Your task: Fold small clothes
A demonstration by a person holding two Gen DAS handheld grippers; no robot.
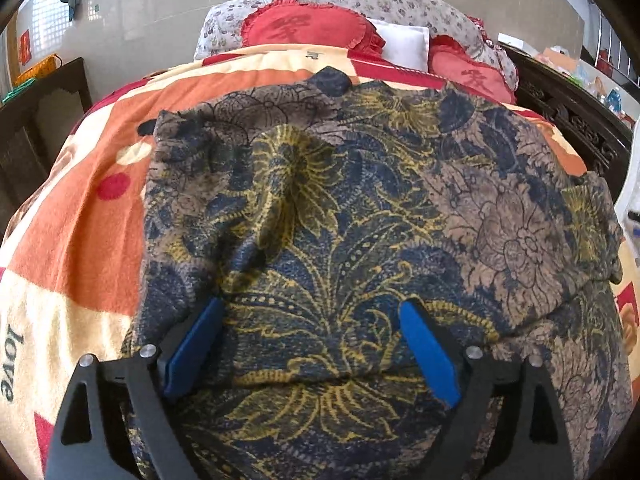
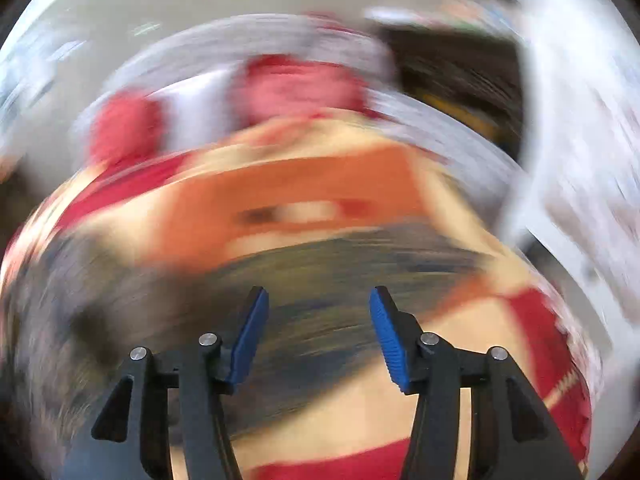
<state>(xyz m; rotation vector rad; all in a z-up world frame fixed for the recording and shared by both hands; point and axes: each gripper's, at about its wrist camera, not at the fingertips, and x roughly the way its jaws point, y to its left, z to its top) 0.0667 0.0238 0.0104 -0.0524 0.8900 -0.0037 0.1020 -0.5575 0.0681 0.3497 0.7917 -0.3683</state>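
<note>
Both the left gripper (image 1: 310, 312) and right gripper (image 2: 318, 304) gape empty over the soft, limp navy-and-gold floral garment (image 1: 360, 208), likely best pinched at a hem corner.

The word "love" is printed in dark letters on the cream part of the blanket (image 1: 24, 360). Each red pillow (image 1: 308, 26) has a darker red Chinese sign, maybe the same one. The right wrist view is too blurry to read.

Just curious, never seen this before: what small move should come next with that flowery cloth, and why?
Probably close the left gripper on the raised fold of the patterned garment between its blue fingers. They stand open with the cloth bunched between them, and nothing is held yet. The right gripper is open too, its view blurred.
</note>
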